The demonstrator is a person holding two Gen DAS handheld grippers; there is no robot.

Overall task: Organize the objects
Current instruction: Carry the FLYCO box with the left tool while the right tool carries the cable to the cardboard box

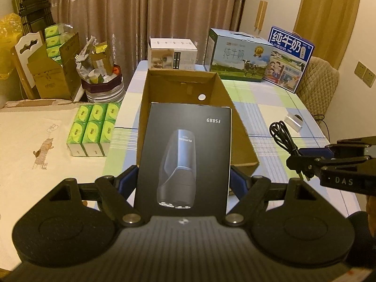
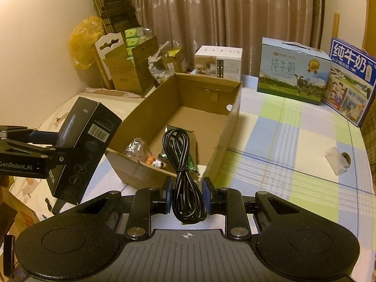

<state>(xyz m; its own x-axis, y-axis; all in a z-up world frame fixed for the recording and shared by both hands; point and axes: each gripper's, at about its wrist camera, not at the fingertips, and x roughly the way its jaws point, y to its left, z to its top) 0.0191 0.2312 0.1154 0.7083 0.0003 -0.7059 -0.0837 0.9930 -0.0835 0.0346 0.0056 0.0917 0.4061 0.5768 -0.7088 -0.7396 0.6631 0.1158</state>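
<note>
Nearest the viewer, two hand-held grippers each carry something toward an open cardboard box (image 2: 188,117) on a table covered in a checked cloth (image 2: 293,141). The left gripper (image 1: 183,183) is clamped across the sides of a black shaver carton (image 1: 185,155), held up in front of the box's near wall. The right gripper (image 2: 186,199) is pinched on a bundled black cable (image 2: 182,164), whose loops stand up between the blue pads and lean toward the box. Inside the box, at its near end, lie a clear plastic wrapper and some small green packets (image 2: 159,157); the far end is bare. The likely trouble is crowding: both loads are heading for the same opening, and the two grippers sit close side by side, so they could knock together. The cable is gripped only low on its bundle, so a loop could sag, snag the box's near edge or slip free. The carton might catch that same wall or crush the packets. Farther right on the cloth lies a small clear object (image 2: 336,162), not yet collected. At the far edge stand a white box (image 2: 218,63) and two milk cartons (image 2: 293,70).
</note>
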